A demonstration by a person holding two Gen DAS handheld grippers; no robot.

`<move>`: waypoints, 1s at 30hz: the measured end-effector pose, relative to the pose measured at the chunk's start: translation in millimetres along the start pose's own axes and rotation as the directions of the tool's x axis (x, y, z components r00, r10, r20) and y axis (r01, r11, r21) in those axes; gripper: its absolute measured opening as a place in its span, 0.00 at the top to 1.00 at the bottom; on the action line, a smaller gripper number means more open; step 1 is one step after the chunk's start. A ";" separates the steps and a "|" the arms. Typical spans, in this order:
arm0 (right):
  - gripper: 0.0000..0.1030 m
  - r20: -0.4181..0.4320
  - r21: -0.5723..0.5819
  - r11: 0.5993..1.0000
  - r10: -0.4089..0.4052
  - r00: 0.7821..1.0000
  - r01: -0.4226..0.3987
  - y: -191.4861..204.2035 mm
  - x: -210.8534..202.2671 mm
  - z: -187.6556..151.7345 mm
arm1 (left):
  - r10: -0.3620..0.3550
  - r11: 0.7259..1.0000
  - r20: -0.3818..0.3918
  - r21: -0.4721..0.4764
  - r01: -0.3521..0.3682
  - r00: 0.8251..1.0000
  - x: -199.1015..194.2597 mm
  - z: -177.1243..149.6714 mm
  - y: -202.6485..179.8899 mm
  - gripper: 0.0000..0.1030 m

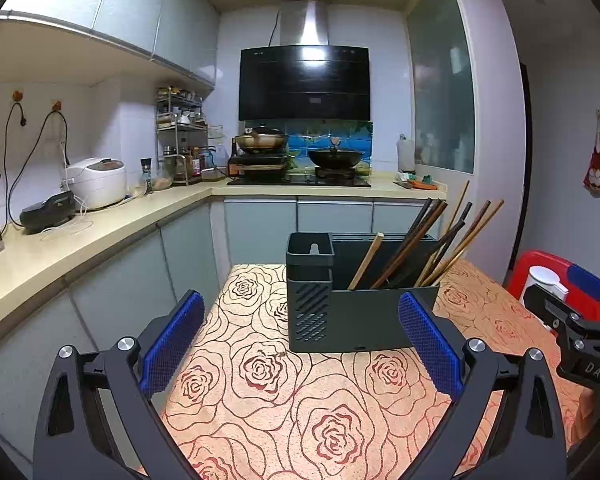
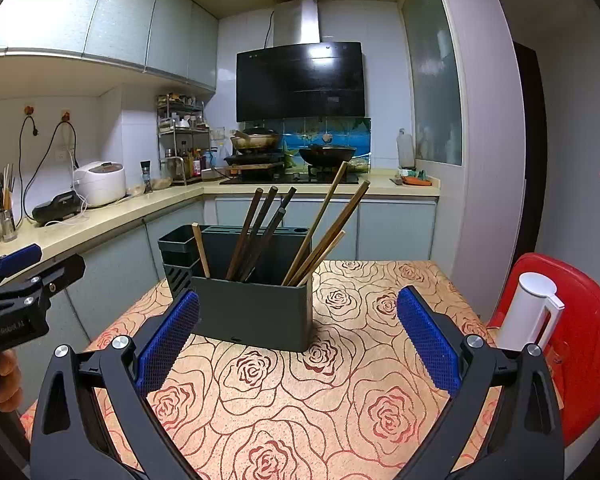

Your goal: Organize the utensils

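Observation:
A dark grey utensil holder (image 1: 356, 320) (image 2: 252, 312) stands on the rose-patterned table (image 1: 280, 400) (image 2: 320, 400). Several chopsticks (image 1: 424, 248) (image 2: 260, 236), dark and light wood, lean upright in its large compartment. Its small slotted compartment (image 1: 310, 256) (image 2: 178, 246) on the left holds none that I can see. My left gripper (image 1: 300, 344) is open just in front of the holder, nothing between its blue pads. My right gripper (image 2: 298, 340) is also open and empty, its left pad close to the holder's front corner. Each gripper shows at the other view's edge.
A red plastic chair (image 2: 572, 340) with a white kettle (image 2: 528, 312) stands right of the table. Left is an L-shaped counter (image 1: 100, 228) with a rice cooker (image 1: 98, 182), and the stove with pans (image 1: 300, 152) is at the back. A hand (image 2: 4, 380) holds the left gripper's handle.

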State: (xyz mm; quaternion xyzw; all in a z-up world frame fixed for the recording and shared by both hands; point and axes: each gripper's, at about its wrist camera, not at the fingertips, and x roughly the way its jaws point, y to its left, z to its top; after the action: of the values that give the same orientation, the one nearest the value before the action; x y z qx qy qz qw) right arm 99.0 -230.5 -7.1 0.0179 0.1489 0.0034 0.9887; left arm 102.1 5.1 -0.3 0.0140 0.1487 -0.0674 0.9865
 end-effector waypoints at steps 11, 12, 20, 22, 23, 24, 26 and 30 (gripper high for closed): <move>0.07 -0.008 -0.001 1.000 0.006 1.000 -0.006 3.0 1.8 -1.8 | 0.023 1.000 -0.023 -0.017 -0.024 0.999 3.1 1.8 3.4 0.08; 0.07 -0.008 -0.001 1.000 0.006 1.000 -0.006 2.6 2.1 -1.5 | 0.026 1.000 -0.023 -0.017 -0.026 0.999 3.8 1.8 3.3 0.08; 0.07 -0.012 0.000 1.000 0.009 1.000 -0.009 3.2 3.1 -3.2 | 0.025 1.000 -0.033 -0.018 -0.026 0.999 6.6 0.9 2.9 0.08; 0.07 -0.014 -0.003 1.000 0.008 1.000 -0.008 3.6 3.4 -4.3 | 0.025 1.000 -0.033 -0.017 -0.026 0.999 6.7 0.9 2.9 0.08; 0.07 -0.015 -0.001 1.000 0.008 1.000 -0.008 3.5 3.4 -4.2 | 0.026 1.000 -0.033 -0.017 -0.027 0.999 6.8 0.8 2.8 0.08; 0.07 -0.015 0.000 1.000 0.010 1.000 -0.010 3.3 3.8 -3.9 | 0.026 0.999 -0.032 -0.017 -0.027 0.999 6.6 0.9 3.0 0.08; 0.07 -0.017 -0.001 1.000 0.011 1.000 -0.011 3.3 4.1 -4.7 | 0.025 0.999 -0.034 -0.019 -0.026 0.999 7.0 0.5 3.1 0.08; 0.07 -0.018 0.001 1.000 0.010 1.000 -0.010 3.2 4.7 -5.2 | 0.025 1.000 -0.034 -0.016 -0.025 0.999 7.6 0.2 3.1 0.08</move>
State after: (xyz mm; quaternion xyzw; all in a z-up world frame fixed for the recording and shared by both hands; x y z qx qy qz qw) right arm 102.0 -227.1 -13.3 0.0190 0.1577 0.0085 0.9873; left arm 109.8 7.2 -2.3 0.0088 0.1658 -0.0536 0.9847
